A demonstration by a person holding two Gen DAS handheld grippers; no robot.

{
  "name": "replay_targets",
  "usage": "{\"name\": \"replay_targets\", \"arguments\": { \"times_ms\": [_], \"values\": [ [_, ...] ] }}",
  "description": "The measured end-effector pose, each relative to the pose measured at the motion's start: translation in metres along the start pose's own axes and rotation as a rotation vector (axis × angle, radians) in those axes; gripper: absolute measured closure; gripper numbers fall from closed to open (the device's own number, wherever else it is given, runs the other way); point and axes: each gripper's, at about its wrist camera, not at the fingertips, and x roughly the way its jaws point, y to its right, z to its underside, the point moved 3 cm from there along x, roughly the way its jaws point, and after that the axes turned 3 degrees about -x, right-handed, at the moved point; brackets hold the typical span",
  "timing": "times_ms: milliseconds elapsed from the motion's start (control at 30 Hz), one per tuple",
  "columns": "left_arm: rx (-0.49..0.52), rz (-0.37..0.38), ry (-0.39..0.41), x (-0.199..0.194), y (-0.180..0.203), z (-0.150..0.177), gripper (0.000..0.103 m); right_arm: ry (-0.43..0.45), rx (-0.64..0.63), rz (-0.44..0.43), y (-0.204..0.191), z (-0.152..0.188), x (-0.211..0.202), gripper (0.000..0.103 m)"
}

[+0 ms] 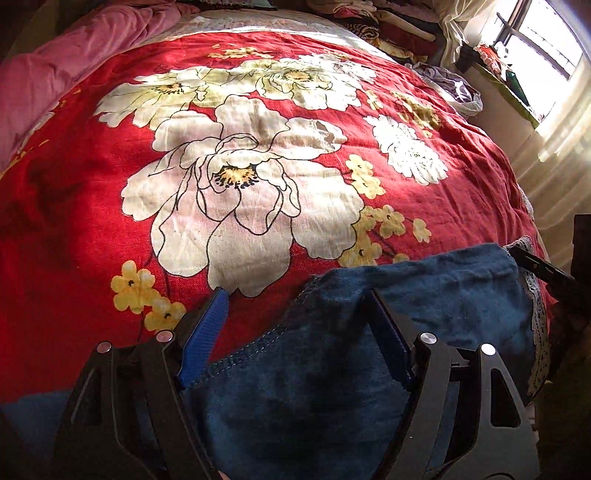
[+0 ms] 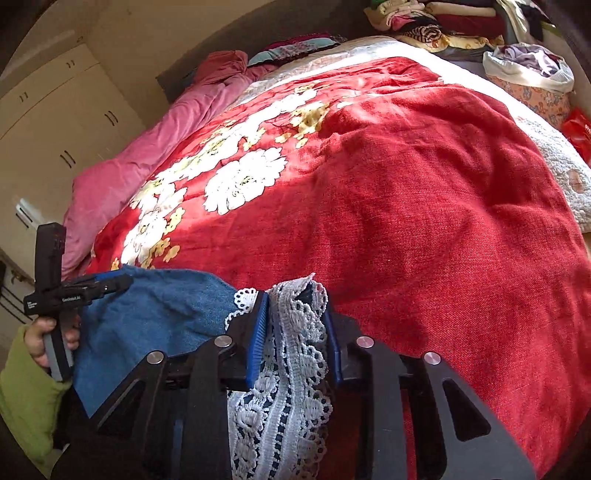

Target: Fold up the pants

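The blue denim pants lie at the near edge of the bed, on a red bedspread printed with white and yellow flowers. A white lace trim runs along one edge of the pants.

The left hand-held gripper stands partly open over the denim. Its left finger rests on the bedspread just beside the stitched edge of the pants; its right finger rests on the denim. The pads do not press the cloth between them. In the right wrist view this tool is held by a hand in a green sleeve.

The right hand-held gripper is nearly closed, and its blue pads pinch the lace trim with a fold of denim.

Beyond the pants, the bedspread is flat and open up to the pink quilt along the far left side. Piled clothes sit past the far end of the bed. A window lies to the right.
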Motion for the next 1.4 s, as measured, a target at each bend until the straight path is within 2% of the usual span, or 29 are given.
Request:
{"name": "replay_targets", "arguments": {
  "times_ms": [33,67,100,167,267,333,500,667,733,767,833,933,1033,1267,1400],
  "values": [
    [-0.001,0.023,-0.001,-0.001,0.003,0.001,0.060,0.013,0.002,0.007,-0.002,0.001,-0.003,0.081],
    [-0.004,0.058,-0.006,-0.003,0.007,0.001,0.088,0.031,0.000,0.008,-0.005,0.001,-0.008,0.083],
    [0.005,0.077,-0.015,-0.005,0.011,0.001,0.098,0.052,-0.010,0.009,-0.009,0.000,-0.014,0.084],
    [0.065,0.034,0.015,-0.015,0.021,0.000,0.099,0.106,-0.043,0.014,-0.017,-0.005,-0.029,0.085],
    [0.127,-0.008,0.092,-0.030,0.032,-0.009,0.100,0.154,-0.080,0.034,-0.024,-0.016,-0.044,0.086],
    [0.132,-0.019,0.093,-0.029,0.033,-0.012,0.100,0.159,-0.116,0.077,-0.025,-0.022,-0.043,0.086],
    [0.110,-0.039,0.062,-0.002,0.024,-0.003,0.099,0.065,-0.130,0.170,-0.014,-0.019,-0.008,0.086],
    [0.125,-0.053,0.072,0.010,0.021,0.004,0.095,0.012,-0.092,0.179,0.000,-0.012,0.015,0.085],
    [0.106,-0.032,0.076,0.006,0.018,0.004,0.093,0.016,-0.097,0.194,-0.002,-0.013,0.010,0.076],
    [0.087,-0.027,0.075,0.000,0.016,0.004,0.088,0.024,-0.082,0.209,-0.002,-0.013,0.004,0.067],
    [0.071,-0.012,0.115,-0.023,0.015,0.006,0.082,0.077,-0.060,0.185,-0.007,-0.012,-0.020,0.064],
    [0.081,-0.044,0.185,-0.056,0.014,0.019,0.073,0.148,-0.049,0.161,-0.015,0.003,-0.058,0.060],
    [0.076,-0.046,0.201,-0.075,0.010,0.043,0.070,0.157,-0.033,0.168,-0.018,0.031,-0.083,0.060],
    [0.104,-0.083,0.162,-0.091,0.013,0.117,0.059,0.086,-0.010,0.185,-0.025,0.099,-0.113,0.060],
    [0.074,-0.119,0.118,-0.085,0.001,0.132,0.054,0.057,-0.008,0.141,-0.034,0.116,-0.107,0.060]
  ]
}}
